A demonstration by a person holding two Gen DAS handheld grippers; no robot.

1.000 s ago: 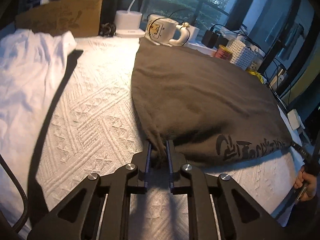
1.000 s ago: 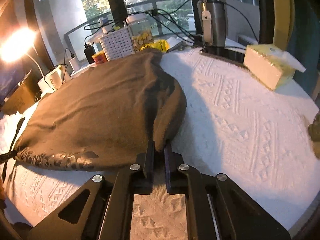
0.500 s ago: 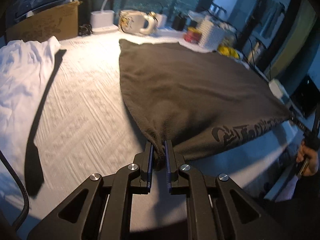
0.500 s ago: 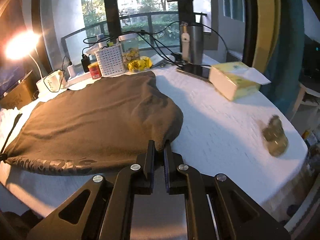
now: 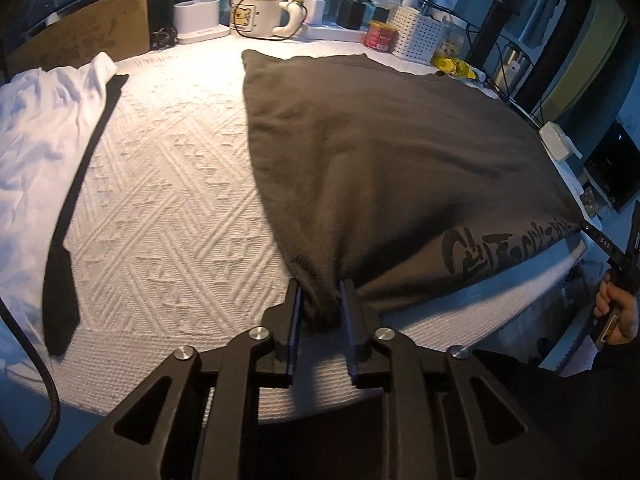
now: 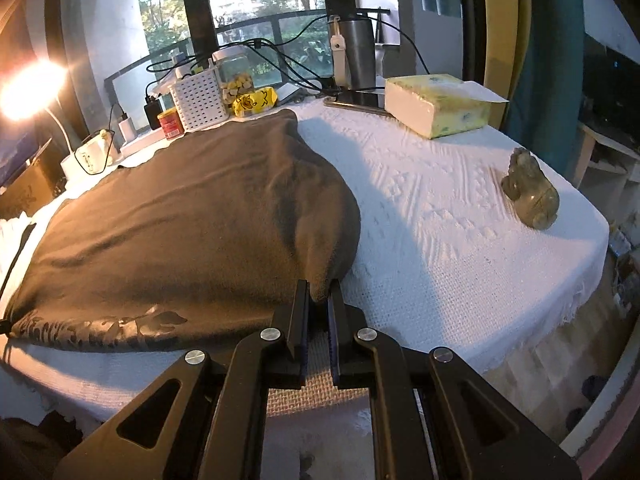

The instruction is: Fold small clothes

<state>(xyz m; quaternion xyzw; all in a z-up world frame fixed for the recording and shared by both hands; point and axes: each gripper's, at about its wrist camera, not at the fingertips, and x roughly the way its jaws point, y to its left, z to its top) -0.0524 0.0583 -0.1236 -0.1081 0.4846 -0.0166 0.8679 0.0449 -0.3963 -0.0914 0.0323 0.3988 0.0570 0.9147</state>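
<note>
A dark grey-brown garment (image 5: 380, 152) with a black print along its near hem lies spread on the white textured tablecloth (image 5: 172, 184). My left gripper (image 5: 320, 292) has the garment's near left corner bunched between its pads, and its jaws are opening. In the right wrist view the same garment (image 6: 180, 220) fills the left half. My right gripper (image 6: 319, 292) is shut on its near right corner. The hem runs taut between the two corners, close to the table's front edge. A hand (image 5: 618, 312) holding the right gripper shows at the left view's right edge.
A crumpled white garment (image 5: 36, 128) and a long black strip (image 5: 80, 184) lie at the left. A cardboard box (image 5: 80, 36), a mug (image 5: 256, 16) and a white basket (image 6: 198, 98) line the back. A tissue box (image 6: 436, 110) and a stone figurine (image 6: 530, 190) sit at the right.
Both grippers have drawn the garment's near hem toward the table's front edge, and the cloth now lies flatter. The left jaws stand wider around the corner than before.
</note>
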